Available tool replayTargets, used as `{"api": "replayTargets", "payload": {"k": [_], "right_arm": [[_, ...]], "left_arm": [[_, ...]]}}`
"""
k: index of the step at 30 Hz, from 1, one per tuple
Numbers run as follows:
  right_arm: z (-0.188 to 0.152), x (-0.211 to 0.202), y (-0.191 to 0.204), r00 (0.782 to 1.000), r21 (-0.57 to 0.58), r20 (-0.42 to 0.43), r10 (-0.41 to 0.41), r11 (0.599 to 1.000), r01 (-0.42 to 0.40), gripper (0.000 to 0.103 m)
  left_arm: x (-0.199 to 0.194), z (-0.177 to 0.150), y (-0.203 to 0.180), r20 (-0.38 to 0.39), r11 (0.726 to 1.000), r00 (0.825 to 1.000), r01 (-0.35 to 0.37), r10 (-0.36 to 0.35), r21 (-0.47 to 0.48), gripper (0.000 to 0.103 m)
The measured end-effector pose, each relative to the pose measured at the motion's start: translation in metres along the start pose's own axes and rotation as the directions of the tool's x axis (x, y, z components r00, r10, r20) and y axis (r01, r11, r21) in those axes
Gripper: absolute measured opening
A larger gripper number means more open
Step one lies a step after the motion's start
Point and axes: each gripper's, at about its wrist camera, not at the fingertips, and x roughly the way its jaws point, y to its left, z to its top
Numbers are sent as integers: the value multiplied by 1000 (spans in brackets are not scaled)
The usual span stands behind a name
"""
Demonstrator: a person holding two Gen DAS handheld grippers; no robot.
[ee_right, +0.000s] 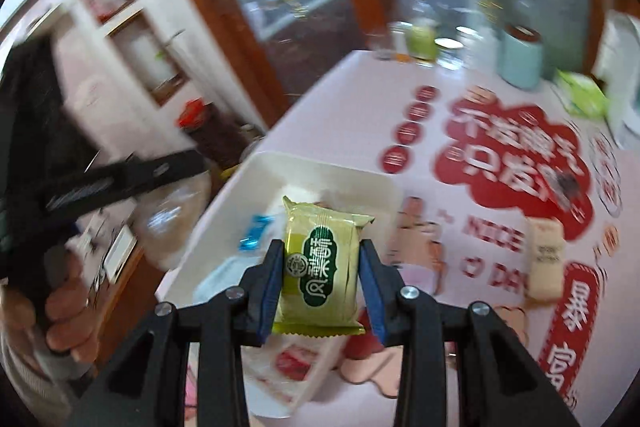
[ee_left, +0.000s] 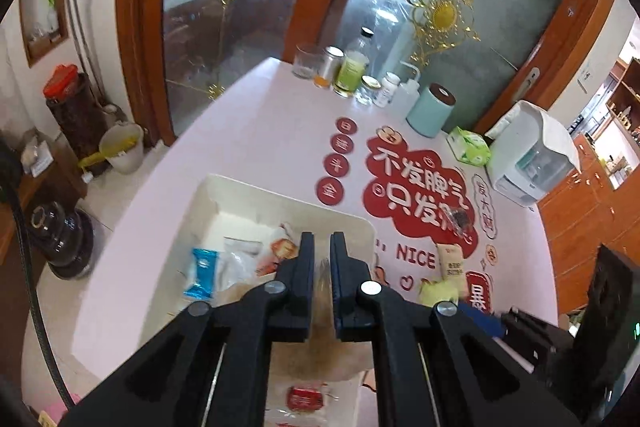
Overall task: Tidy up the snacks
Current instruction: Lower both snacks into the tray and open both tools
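Right gripper [ee_right: 322, 277] clamps a green snack packet [ee_right: 318, 267] upright between its blue pads, held above the white bin [ee_right: 256, 179] on the pink table [ee_right: 344, 99]. Left gripper [ee_left: 322, 259] has its fingers narrow, pinching a clear wrapped snack [ee_left: 322, 311] that hangs between them over the same bin.

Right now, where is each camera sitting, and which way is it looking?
Left wrist: sits on the left tongs, looking down over the white bin and pink table; only the nearly shut black tongs show, with something clear between them.
Right wrist: sits on the right tongs, looking down at the same bin; these tongs grip a green snack packet, and a hand shows at left.
Shared: bin, blue candy, red table print, mint canister.
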Motion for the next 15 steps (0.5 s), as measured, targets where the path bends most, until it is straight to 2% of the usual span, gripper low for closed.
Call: {"api": "replayTargets", "payload": {"k": [2,4,5,6,9,15], "right_arm": [[-3,2,18,1000,-37,-8,11,999,-11,40],[-7,3,31,999,-57,-19,31,998,-32,44],[-9,3,38,999,-67,-19,42,997,-43,45],[-13,0,42,999,-77,-16,42,996,-43,48],[-20,-5,51,1000,-102,2,21,995,-21,50],[-34,-14,49,1000,-79,19,3,997,-1,50]], "left_arm": [[-7,1,4,17,1000,1000,-22,22,7,29],[-14,0,9,28,999,999,-43,43,6,77],[-17,0,12,39,998,998,-55,55,1,84],[-21,-2,15,57,997,996,-71,71,0,87],[-23,-4,17,53,994,993,-105,104,27,87],[-20,-11,13,26,991,994,-111,109,70,87]]}}
